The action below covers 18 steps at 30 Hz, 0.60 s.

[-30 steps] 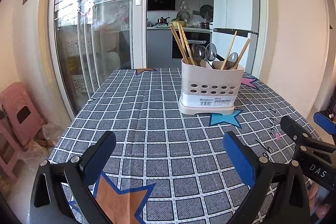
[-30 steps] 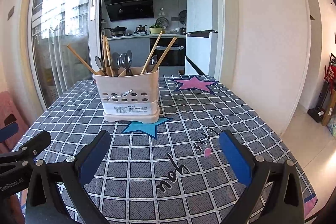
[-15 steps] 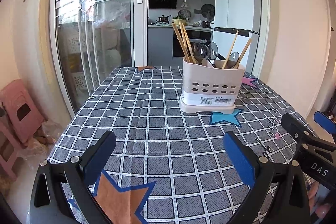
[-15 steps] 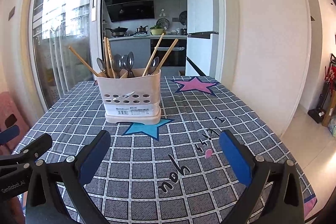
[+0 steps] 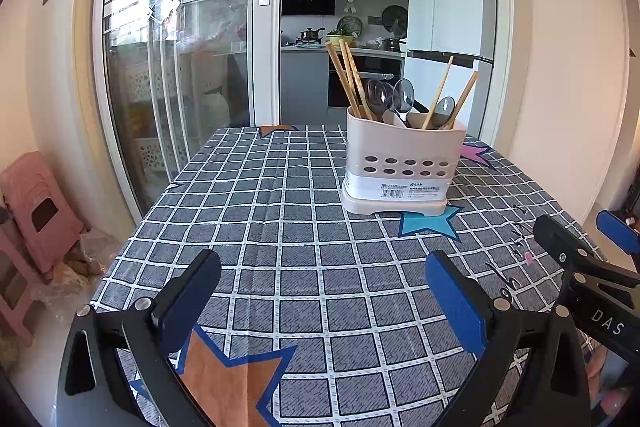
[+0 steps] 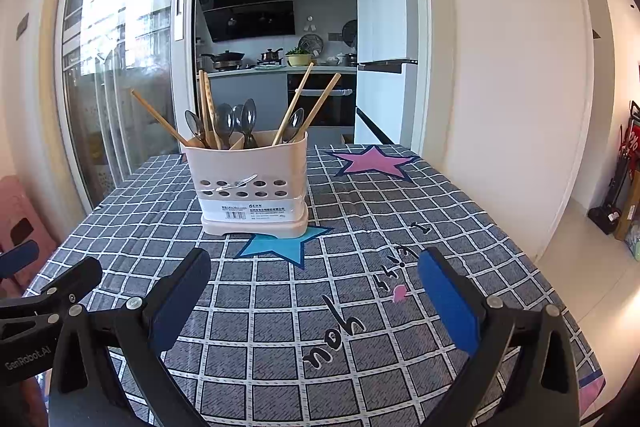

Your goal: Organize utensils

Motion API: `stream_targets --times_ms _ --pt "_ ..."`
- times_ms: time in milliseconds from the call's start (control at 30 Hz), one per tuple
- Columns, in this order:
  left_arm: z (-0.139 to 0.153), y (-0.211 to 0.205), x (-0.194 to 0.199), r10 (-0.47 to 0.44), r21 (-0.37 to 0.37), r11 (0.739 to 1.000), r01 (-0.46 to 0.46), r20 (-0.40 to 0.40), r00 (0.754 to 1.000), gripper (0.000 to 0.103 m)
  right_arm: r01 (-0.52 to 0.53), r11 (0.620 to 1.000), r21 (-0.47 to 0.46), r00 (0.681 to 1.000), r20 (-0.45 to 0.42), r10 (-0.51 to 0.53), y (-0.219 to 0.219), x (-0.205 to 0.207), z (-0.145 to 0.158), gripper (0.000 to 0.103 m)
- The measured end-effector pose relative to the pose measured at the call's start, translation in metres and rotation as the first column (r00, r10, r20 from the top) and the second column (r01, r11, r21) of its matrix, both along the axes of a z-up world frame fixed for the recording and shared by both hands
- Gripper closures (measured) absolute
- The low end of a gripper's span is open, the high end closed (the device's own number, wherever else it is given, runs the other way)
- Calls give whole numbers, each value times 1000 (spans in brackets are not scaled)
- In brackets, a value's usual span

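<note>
A: Where are the utensils sitting right now?

B: All in the caddy (image 5: 402, 163), which is standing upright on the desk (image 5: 280, 227), partly over a blue star in the cloth. Chopsticks (image 5: 347, 79) are leaning out on the left side, more chopsticks on the right, and spoons (image 5: 402, 97) are poking up bowl-end between them.

A: And the two grippers?

B: The left gripper (image 5: 320, 291) is hovering over the near part of the desk, jaws spread wide and holding nothing. The right gripper (image 6: 314, 287) is doing the same, jaws wide and empty. Both are well short of the caddy.

A: So what is the step, in your judgement?

B: Probably sorting: chopsticks and spoons are looking mixed across compartments (I cannot tell exactly which stick is standing in which slot). The sensible move is reaching for one stray piece, most likely the right-hand chopsticks with the right gripper.

A: How to do it well?

B: Coming in from above, closing on a single shaft near its upper end, where it is standing clear of the spoons. Lifting straight along its lean, so it is not dragging its neighbours or tipping the caddy. The caddy is looking light, so the left gripper steadying its wall is worth considering.
</note>
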State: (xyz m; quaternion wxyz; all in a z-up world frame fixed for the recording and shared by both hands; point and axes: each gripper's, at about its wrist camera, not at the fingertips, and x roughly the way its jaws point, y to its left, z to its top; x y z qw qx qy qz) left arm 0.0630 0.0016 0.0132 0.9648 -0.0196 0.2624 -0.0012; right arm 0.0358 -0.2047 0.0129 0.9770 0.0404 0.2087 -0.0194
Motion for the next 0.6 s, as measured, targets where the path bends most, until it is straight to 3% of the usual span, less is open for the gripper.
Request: stream_targets --times_ms 600 --pt "-3 0 3 0 2 1000 0 -11 1000 0 -3 1000 -1 1000 -3 3 1 1 -1 0"
